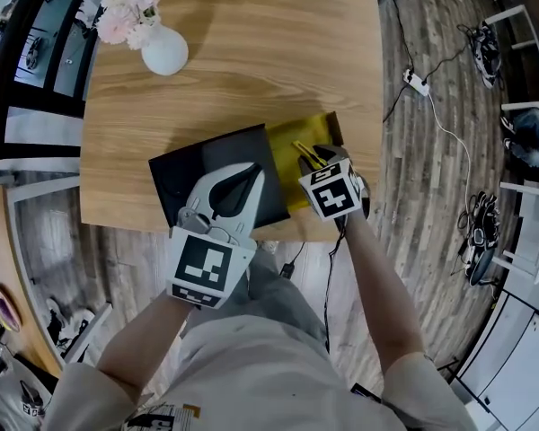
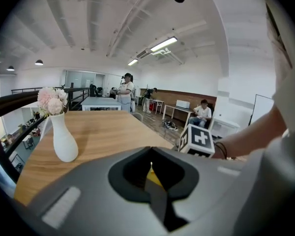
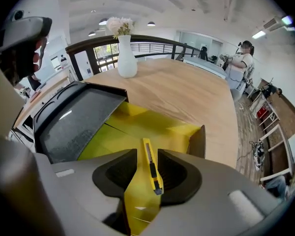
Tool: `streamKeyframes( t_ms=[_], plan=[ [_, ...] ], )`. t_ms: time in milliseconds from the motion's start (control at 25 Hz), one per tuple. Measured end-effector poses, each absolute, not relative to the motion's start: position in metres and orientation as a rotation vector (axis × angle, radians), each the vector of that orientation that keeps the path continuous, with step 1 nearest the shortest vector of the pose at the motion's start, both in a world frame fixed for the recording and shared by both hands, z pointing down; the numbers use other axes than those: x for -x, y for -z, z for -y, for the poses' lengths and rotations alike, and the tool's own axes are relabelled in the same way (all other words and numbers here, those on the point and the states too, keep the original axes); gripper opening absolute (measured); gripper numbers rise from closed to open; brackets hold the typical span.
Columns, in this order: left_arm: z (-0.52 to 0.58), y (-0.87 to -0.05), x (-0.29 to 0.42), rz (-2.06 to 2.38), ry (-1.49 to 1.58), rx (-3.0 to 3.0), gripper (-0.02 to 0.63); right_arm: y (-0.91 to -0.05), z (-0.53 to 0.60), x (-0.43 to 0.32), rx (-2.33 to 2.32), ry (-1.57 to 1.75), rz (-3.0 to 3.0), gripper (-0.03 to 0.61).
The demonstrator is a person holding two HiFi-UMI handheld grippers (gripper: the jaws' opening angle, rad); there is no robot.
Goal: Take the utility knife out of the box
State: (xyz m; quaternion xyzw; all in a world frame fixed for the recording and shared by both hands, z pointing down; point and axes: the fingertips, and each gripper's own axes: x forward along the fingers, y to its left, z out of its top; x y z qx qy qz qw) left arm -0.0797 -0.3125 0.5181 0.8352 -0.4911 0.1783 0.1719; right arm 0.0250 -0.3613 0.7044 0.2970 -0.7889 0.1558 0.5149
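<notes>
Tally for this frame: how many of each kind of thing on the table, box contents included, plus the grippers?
vase with flowers: 1
box, lid open: 1
utility knife, in the box: 1
grippers, left gripper and right gripper: 2
Total: 5

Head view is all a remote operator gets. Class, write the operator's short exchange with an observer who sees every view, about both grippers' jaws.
Operator: Right jaws open?
Observer: Yes. The right gripper stands open astride the utility knife, not touching it.
Operator: And the left?
Observer: The left gripper is shut and empty, aimed across the table past the vase.
</notes>
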Motion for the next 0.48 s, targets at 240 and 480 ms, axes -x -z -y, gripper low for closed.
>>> streamKeyframes(
  t_ms=[240, 480],
  plan=[
    [0.316, -0.527, 0.088, 1.399, -0.499, -2.346, 0.002, -0.719, 0.366, -0.025, -0.71, -0.309, 1.833, 0.135],
    [0.315, -0.534, 0.096, 1.416, -0.506, -2.318, 0.002, -0.733, 0.359, -0.025, -0.656, -0.325, 1.795, 0.124]
  ],
)
